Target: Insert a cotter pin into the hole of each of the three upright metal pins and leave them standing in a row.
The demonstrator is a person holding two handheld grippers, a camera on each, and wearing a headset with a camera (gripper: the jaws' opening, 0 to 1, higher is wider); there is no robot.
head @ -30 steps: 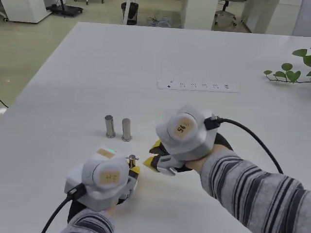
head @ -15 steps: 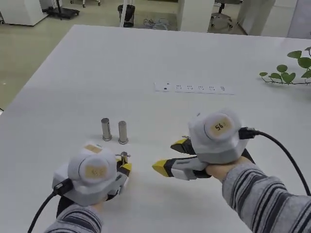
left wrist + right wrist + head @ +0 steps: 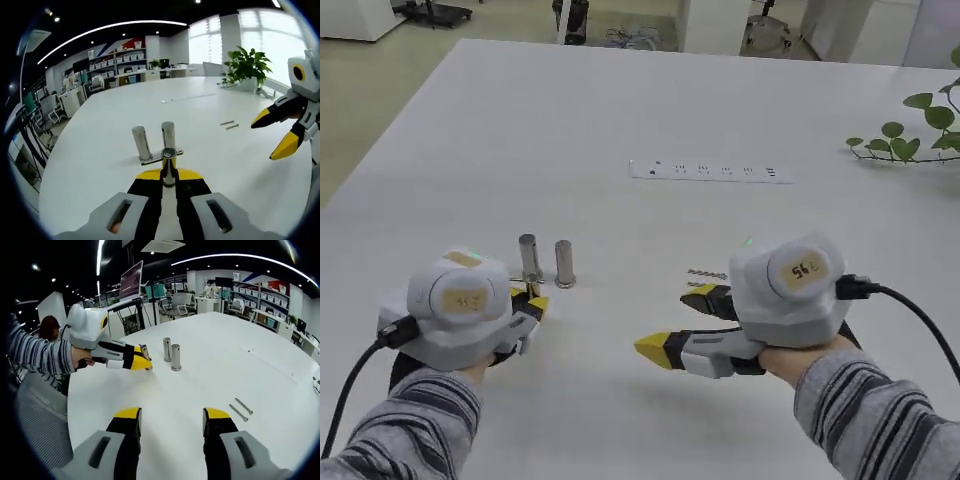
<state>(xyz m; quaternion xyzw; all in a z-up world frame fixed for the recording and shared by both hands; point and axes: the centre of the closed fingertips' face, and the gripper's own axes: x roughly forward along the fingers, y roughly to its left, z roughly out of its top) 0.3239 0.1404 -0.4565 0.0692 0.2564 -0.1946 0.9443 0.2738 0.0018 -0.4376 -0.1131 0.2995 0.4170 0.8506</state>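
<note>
Each metal pin (image 3: pixel 141 142) is glossy, the table (image 3: pixel 620 120) smooth matt white.

left gripper (image 3: pixel 534 303): tips pinched on third pin (image 3: pixel 531 290), mostly hidden
upright pins (image 3: pixel 528 258): two, side by side on table (image 3: pixel 620 120), just beyond left gripper
right gripper (image 3: pixel 675 320): jaws wide apart, nothing between
cotter pins (image 3: pixel 707 274): lying flat, just beyond right gripper
power strip (image 3: pixel 710 171): farther back, well apart

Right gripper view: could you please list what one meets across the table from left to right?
Grey left gripper with yellow jaw tips, clamping a short steel pin → upright steel cylinder pin → second upright steel pin → two thin loose cotter pins.
</note>
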